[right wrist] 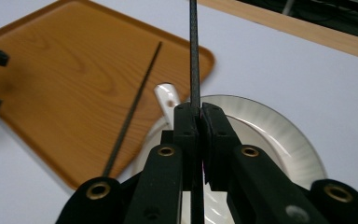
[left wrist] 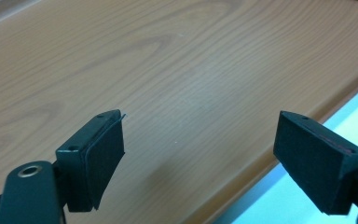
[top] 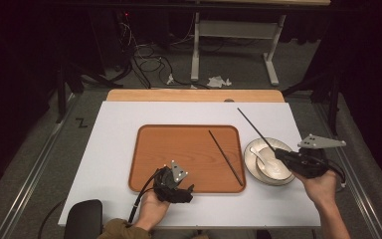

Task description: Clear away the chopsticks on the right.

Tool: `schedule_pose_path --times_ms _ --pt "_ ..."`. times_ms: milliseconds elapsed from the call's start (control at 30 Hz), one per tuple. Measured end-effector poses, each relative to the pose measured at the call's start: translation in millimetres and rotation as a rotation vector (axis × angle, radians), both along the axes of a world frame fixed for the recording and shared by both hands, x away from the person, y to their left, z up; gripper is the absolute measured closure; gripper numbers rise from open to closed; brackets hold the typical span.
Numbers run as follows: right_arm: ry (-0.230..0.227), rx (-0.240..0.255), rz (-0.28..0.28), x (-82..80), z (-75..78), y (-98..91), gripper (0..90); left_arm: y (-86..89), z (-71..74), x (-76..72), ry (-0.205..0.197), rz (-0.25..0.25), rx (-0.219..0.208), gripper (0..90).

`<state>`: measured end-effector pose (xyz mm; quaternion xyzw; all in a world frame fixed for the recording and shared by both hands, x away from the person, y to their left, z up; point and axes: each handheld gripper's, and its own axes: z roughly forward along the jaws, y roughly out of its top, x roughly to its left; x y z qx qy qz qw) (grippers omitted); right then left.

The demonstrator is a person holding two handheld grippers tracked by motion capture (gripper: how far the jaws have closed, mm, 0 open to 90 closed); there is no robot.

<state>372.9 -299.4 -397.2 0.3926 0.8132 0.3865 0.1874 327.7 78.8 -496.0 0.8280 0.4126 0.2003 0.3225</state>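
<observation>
A: Right tool (right wrist: 199, 116) is clamped tight on one black chopstick (top: 256, 130), jaws pinched fully together around its near end, over the white bowl (top: 271, 172) at the right of the desk (top: 109, 149).

B: And that stick angles up and away, its tip pointing toward the far side of the desk. Thin, dark, straight, with a woven-looking texture in the right gripper view.

A: I'd judge it light and stiff, but slick and narrow, so it could swivel between flat pads. Held at one end like this, the long free length has leverage. A grip closer to the middle would steady it.

B: Its twin, the second chopstick (top: 226, 158), lies flat on the wooden tray (top: 149, 144), diagonally along the right side, well clear of the bowl.

A: White ceramic spoon (top: 259, 158) resting in the bowl too. That pair is the fragile part, I'd say, and a swinging stick could knock it.

B: Left tool (left wrist: 198, 149)?

A: Jaws spread wide, nothing between them, hovering over the tray's near edge at the left. Bare wood grain beneath the pads (left wrist: 103, 161).

B: The lying stick will be fiddly, flat on a smooth tray.
</observation>
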Motion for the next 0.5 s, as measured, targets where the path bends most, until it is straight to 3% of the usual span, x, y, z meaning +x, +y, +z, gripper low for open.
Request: schedule_pose_path --times_ms 100,267,300,500 --pt "0.023 0.01 0.041 -3.9 -0.8 17.0 86.5 1.2 1.5 -0.7 -0.005 -0.002 -0.011 16.5" --pt "0.036 -0.019 0.106 -10.0 -6.6 42.2 86.4 0.3 1.0 1.4 -0.002 0.001 -0.008 16.5" --pt "0.046 -0.025 0.145 -12.5 -10.9 56.4 86.4 -0.3 0.3 1.6 0.0 0.0 -0.003 16.5" --pt "0.089 -0.068 0.179 -11.3 -30.9 81.6 86.4 -1.3 -0.7 0.3 0.0 -0.005 0.009 16.5"
